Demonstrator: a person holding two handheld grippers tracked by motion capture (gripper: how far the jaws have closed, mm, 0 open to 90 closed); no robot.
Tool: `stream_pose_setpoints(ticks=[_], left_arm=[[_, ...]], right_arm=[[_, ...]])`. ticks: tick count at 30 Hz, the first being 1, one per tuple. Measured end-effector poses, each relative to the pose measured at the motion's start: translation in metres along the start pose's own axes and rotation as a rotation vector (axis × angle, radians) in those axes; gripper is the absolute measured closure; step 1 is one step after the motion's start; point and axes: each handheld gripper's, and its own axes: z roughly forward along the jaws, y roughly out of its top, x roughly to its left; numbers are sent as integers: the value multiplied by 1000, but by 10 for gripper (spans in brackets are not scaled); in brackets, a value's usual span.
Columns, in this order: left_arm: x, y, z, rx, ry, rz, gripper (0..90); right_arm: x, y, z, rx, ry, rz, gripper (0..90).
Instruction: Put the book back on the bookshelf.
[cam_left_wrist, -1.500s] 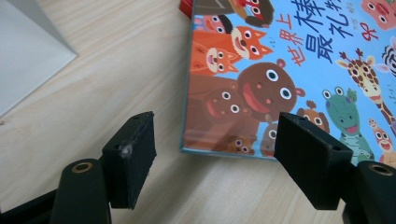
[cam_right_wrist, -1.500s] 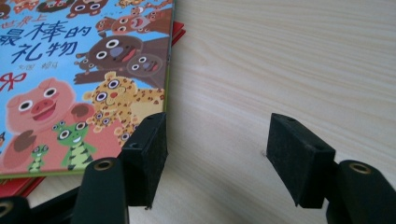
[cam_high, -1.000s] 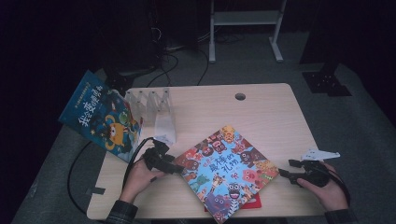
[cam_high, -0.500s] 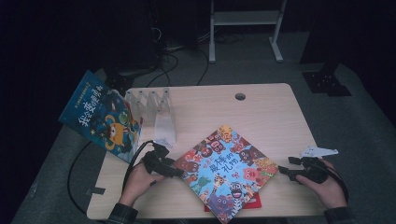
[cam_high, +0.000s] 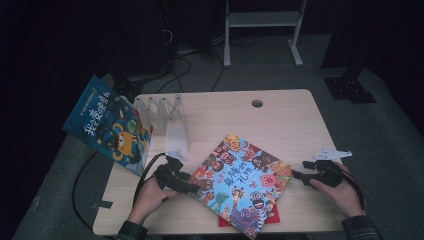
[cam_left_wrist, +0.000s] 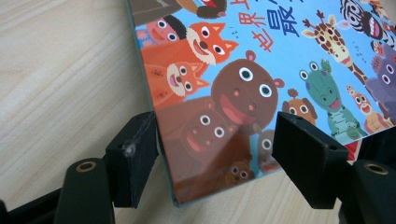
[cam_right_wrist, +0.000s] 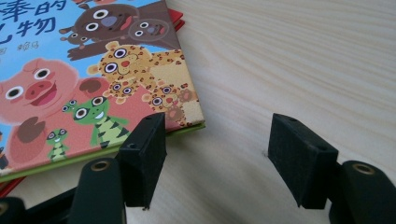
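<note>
Both grippers barely moved vs. half a sec ago. Left gripper (cam_high: 192, 189), jaws apart, straddles the animal book (cam_high: 242, 181) corner, maybe touching. Right gripper (cam_high: 296, 174), jaws apart, sits just off its right corner. Book lies flat on desk (cam_high: 280, 120), front-centre, over a red book (cam_high: 272, 218).

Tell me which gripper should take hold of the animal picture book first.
Left, probably. The left gripper has its open jaws already astride a corner of the animal picture book; the right gripper, also open, sits just off the book's corner.
</note>
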Motion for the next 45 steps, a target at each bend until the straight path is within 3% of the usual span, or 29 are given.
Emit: stream_pose_setpoints(ticks=[10, 20, 27, 32, 35, 39, 45], left_arm=[[-4, 2, 2, -5, -23, 4, 300], [-11, -3, 1, -20, -86, -5, 299], [-19, -4, 1, -12, -107, 15, 299], [-18, -4, 3, -14, -99, 10, 295], [-17, -5, 4, -15, -66, 6, 267], [-14, -5, 4, -24, -29, -5, 199], [-12, -5, 6, -36, -3, -18, 163]], right_arm=[[-7, 12, 13, -5, -8, 20, 359], [-10, 22, 29, -9, -2, 31, 364], [-12, 30, 41, -23, -1, 55, 379], [-13, 36, 45, -12, -14, 36, 361], [-12, 37, 40, -22, -26, 39, 360], [-5, 39, 34, -54, 9, 43, 312], [1, 46, 44, -66, 38, 65, 240]])
